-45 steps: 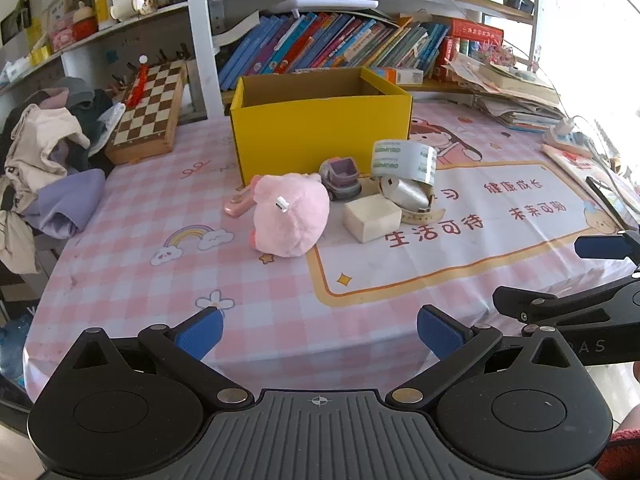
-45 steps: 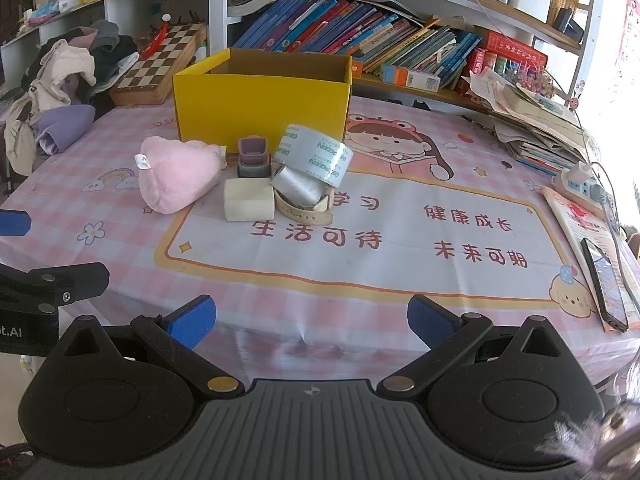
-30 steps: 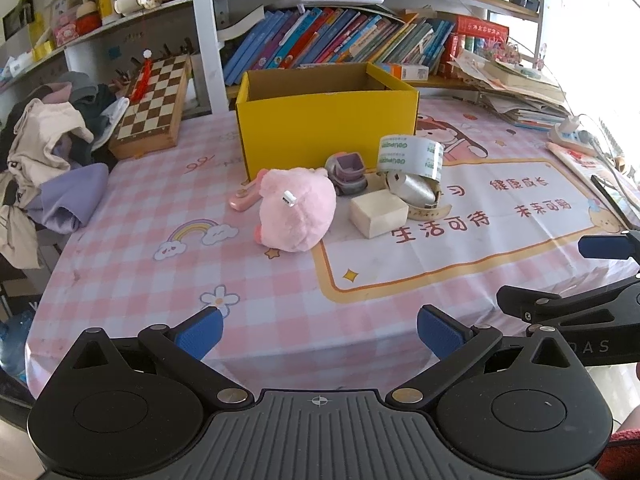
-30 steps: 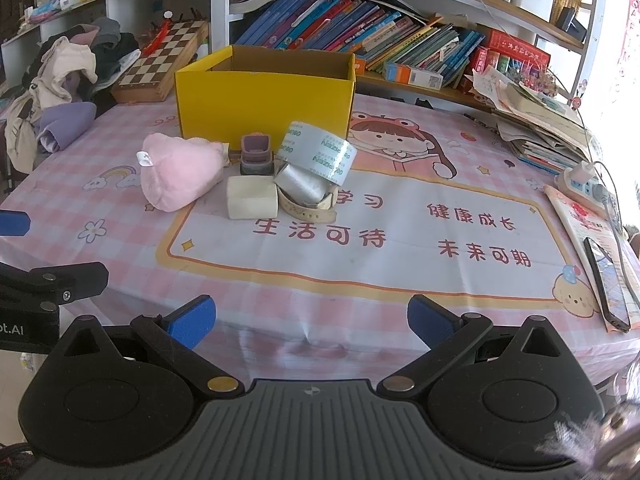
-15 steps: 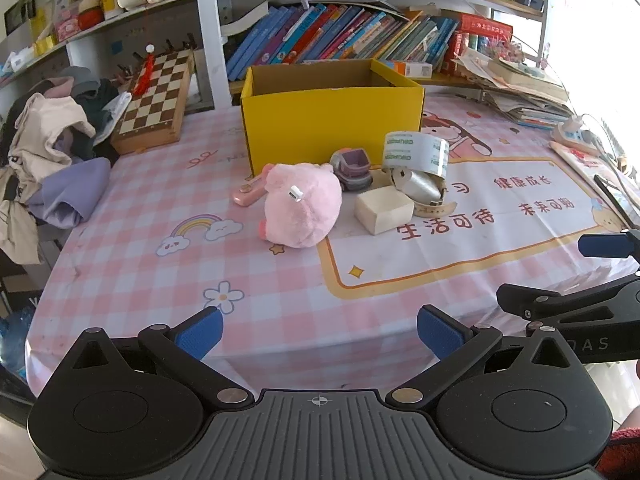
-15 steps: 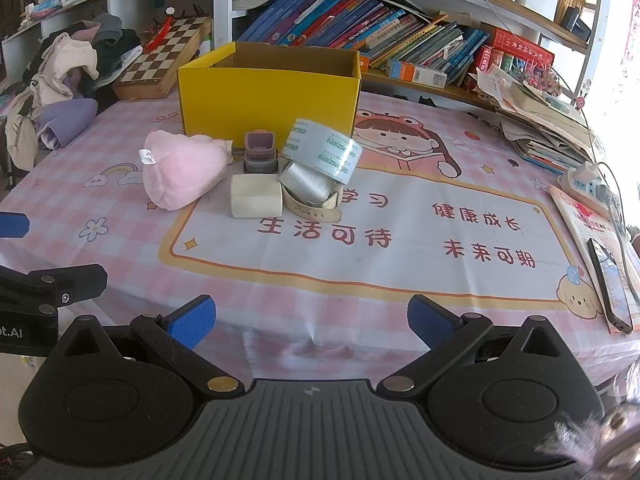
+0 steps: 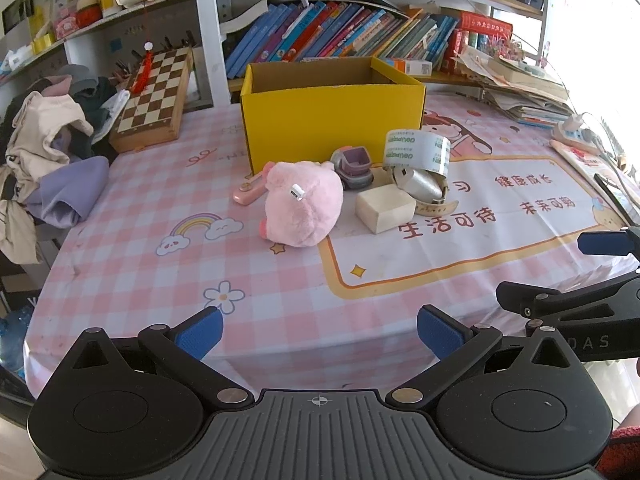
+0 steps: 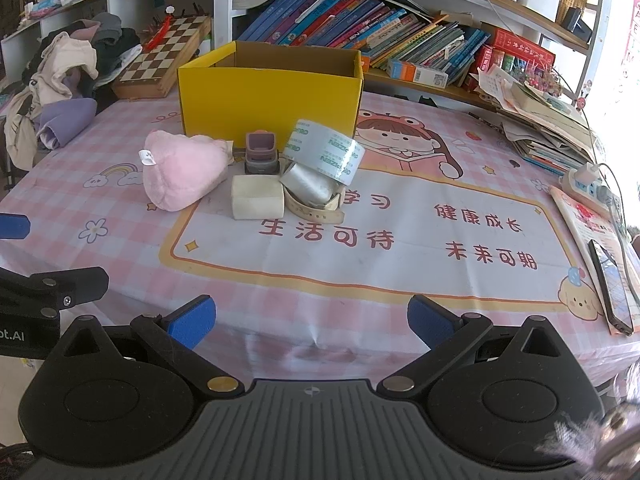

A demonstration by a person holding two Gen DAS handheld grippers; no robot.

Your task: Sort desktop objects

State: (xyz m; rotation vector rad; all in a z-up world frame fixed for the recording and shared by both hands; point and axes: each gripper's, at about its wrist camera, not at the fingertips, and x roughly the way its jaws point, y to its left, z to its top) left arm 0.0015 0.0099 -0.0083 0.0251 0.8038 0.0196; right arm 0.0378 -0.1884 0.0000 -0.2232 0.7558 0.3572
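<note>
An open yellow cardboard box [image 7: 332,118] [image 8: 268,100] stands at the back of the table. In front of it lie a pink plush toy [image 7: 302,208] [image 8: 182,168], a small pink item [image 7: 250,192], a purple-grey gadget [image 7: 354,166] [image 8: 261,154], a cream block [image 7: 385,207] [image 8: 257,197], a clear tape roll [image 7: 416,151] [image 8: 325,151] and a silver object on a beige strap [image 7: 424,192] [image 8: 312,194]. My left gripper [image 7: 318,330] and right gripper [image 8: 310,320] are open and empty above the near table edge, well short of the objects.
A chessboard case [image 7: 154,100] and a pile of clothes [image 7: 52,152] lie at the left. Bookshelves [image 8: 360,8] stand behind. Stacked papers [image 8: 548,120], a power strip [image 8: 588,184] and a phone [image 8: 610,280] lie at the right.
Both grippers have drifted slightly toward the objects, which sit a little nearer and lower in view. Nothing on the table has moved.
</note>
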